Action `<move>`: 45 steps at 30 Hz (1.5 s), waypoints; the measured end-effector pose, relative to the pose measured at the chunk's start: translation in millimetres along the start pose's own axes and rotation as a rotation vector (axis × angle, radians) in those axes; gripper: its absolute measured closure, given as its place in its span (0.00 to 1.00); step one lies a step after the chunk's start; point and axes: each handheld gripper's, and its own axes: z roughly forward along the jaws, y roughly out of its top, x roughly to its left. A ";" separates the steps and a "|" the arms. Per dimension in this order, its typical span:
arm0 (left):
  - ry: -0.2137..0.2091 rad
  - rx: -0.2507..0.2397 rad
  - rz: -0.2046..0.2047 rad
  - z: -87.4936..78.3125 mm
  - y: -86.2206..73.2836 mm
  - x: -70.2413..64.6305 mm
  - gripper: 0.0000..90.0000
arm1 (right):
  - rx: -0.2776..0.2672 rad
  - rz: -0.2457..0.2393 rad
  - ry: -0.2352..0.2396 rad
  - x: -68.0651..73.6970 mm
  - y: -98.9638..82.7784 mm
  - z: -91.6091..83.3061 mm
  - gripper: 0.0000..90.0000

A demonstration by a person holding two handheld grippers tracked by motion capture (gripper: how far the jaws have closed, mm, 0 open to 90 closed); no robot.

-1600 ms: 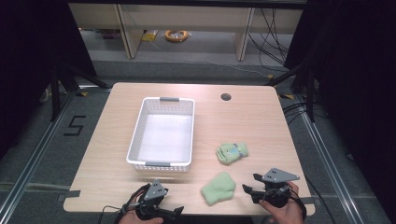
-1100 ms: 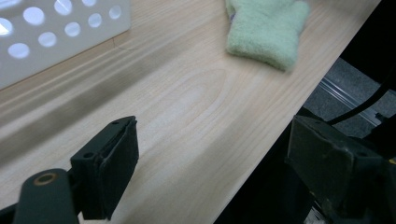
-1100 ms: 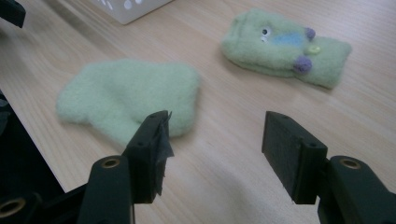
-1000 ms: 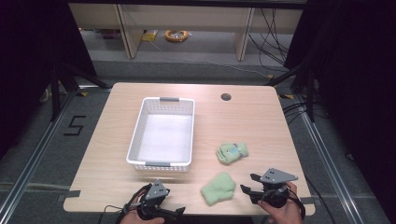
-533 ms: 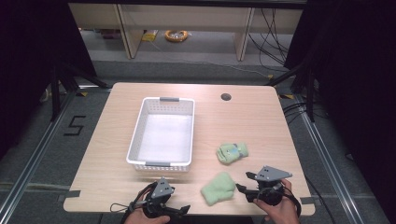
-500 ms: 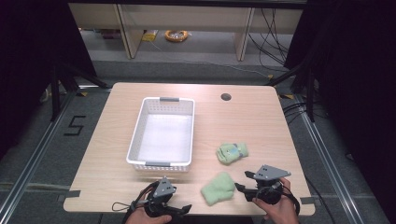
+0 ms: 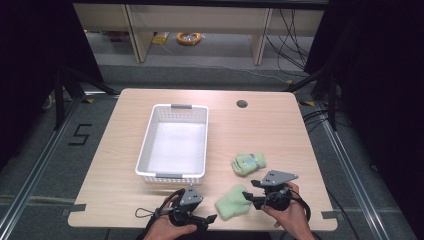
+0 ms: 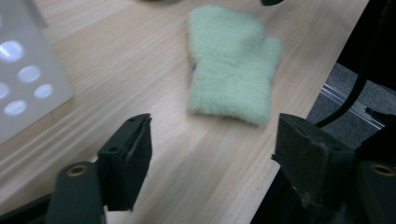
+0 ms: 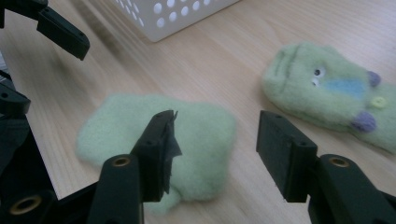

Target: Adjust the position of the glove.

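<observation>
Desk [image 7: 125, 150]: pale wood-grain top, smooth, matt. Basket [image 7: 175, 142]: white plastic, perforated walls, slight sheen. Plain mitten [image 8: 229, 60]: light green fleece, fuzzy. Patterned mitten [image 9: 327, 88]: same fuzzy cloth, blue and purple patches. Right tool [image 9: 212, 149] jaws: black, matt.

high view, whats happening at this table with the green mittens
A person holds a claw in each hand at the near edge of the wooden table. The right claw is open and sits right at the plain green mitten, with its jaws over the mitten's edge in the right gripper view. The left claw is open too, pointing at that mitten from the other side. A second mitten with a face lies farther back. The white basket is empty.
</observation>
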 end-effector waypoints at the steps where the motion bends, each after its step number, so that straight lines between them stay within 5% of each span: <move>1: -0.012 -0.019 -0.003 2.4 1.9 -1.2 0.34 | 0.002 -0.007 0.001 -1.2 1.1 2.6 0.55; 2: -0.019 0.001 0.027 2.9 4.0 0.0 0.43 | 0.011 -0.009 0.010 -3.0 3.2 6.9 0.58; 4: -0.014 -0.006 0.009 8.9 7.2 -2.2 0.46 | 0.027 -0.014 0.019 -4.3 5.0 10.6 0.60; 5: -0.026 -0.003 0.031 11.4 9.4 -2.2 0.46 | 0.027 -0.014 0.019 -4.3 5.0 10.6 0.60; 7: -0.027 0.001 0.000 18.5 12.5 -3.2 0.47 | 0.042 -0.006 0.019 -5.8 6.6 14.0 0.63; 10: -0.003 0.026 0.049 25.8 17.2 0.9 0.51 | 0.049 -0.021 0.028 -10.1 9.7 19.6 0.66; 15: -0.008 0.044 0.032 34.5 17.1 3.5 0.61 | 0.081 -0.026 0.023 -10.5 11.7 32.2 0.69; 20: -0.014 0.063 0.104 35.6 15.8 2.2 0.71 | 0.102 0.055 0.071 -14.0 4.9 39.3 0.71; 26: -0.006 0.045 0.064 35.6 14.3 6.5 0.87 | 0.097 0.097 0.106 -13.8 -0.9 36.6 0.85; 32: -0.028 0.041 0.073 31.8 16.9 8.1 0.91 | 0.071 0.111 0.092 -10.1 -1.8 28.5 0.91; 37: -0.012 0.016 0.104 24.3 27.0 10.4 0.91 | 0.001 0.233 0.158 -4.7 -13.3 4.7 0.91; 44: 0.002 0.020 0.078 31.7 30.9 14.8 0.91 | -0.013 0.271 0.128 -4.6 -17.8 3.4 0.91; 45: 0.008 0.031 0.105 35.4 31.1 16.8 0.91 | -0.008 0.259 0.092 -5.9 -20.2 7.6 0.90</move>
